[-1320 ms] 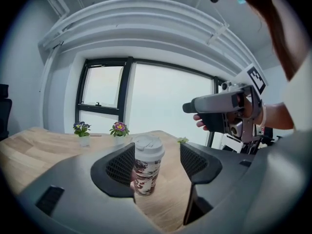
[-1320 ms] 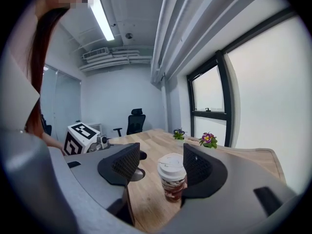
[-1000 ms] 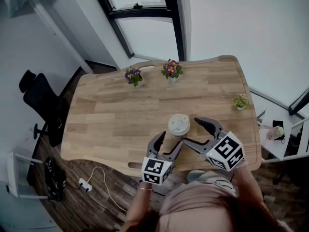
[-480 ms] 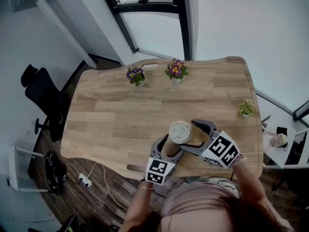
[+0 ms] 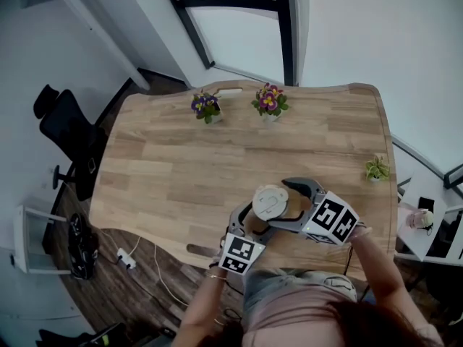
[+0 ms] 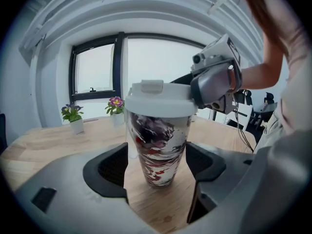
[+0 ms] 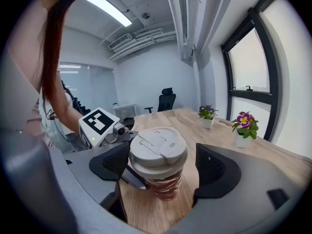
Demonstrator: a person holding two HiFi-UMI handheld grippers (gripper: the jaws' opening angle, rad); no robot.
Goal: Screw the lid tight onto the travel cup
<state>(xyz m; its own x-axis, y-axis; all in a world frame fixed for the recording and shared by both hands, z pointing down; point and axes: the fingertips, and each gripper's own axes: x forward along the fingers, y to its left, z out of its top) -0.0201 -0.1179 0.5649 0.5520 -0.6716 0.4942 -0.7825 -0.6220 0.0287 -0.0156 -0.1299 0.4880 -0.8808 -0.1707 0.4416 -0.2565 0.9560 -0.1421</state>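
Observation:
The travel cup (image 6: 158,147), with a swirled red, black and white body and a white lid (image 5: 269,202) on top, stands upright on the wooden table (image 5: 173,172) near its front edge. My left gripper (image 6: 157,168) is low at the cup's body. Its jaws have just been opening and the cup stands between them, pads off it. My right gripper (image 7: 158,172) comes in from the other side at lid height. Its jaws have also just been opening, with the lid (image 7: 157,147) between them and a gap on both sides. Both grippers, left (image 5: 255,220) and right (image 5: 289,207), flank the cup.
Two flower pots (image 5: 205,108) (image 5: 269,102) stand at the table's far edge, and a small green plant (image 5: 376,169) is at the right edge. A black office chair (image 5: 69,143) is left of the table. A power strip (image 5: 124,257) lies on the floor.
Both grippers have sunk lower around the cup and their jaws stand wider apart. The cup has stayed in place on the table.

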